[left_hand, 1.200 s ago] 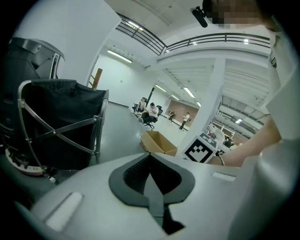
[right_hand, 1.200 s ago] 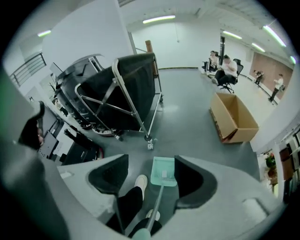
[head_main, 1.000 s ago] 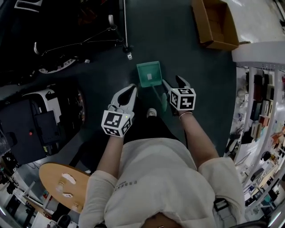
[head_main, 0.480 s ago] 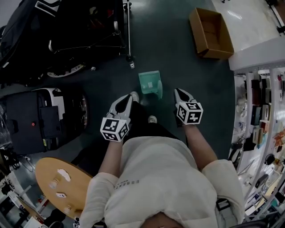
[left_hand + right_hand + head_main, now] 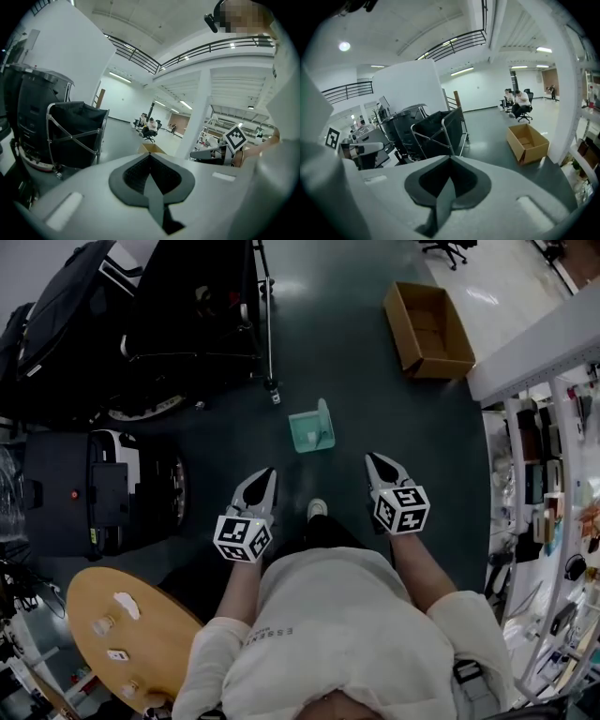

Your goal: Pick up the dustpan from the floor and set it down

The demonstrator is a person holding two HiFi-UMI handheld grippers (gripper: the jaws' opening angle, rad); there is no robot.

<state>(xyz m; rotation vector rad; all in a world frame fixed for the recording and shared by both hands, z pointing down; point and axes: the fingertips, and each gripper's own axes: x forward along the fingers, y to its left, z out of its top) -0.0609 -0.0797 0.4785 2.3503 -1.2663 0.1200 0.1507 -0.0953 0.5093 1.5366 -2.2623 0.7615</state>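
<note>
Resting on the dark floor, the green dustpan point(image 5: 309, 434) sits ahead of and between both tools, touching neither. From the left tool point(image 5: 267, 472) it lies between 1 and 2 o'clock; from the right tool point(image 5: 373, 459), at about 10 o'clock. Neither is clearly nearer. Each tool's jaws are pressed together with nothing between them. The handle seems to stand along the pan's right edge, which would favour the right tool, though the long axis is hard to read.
</note>
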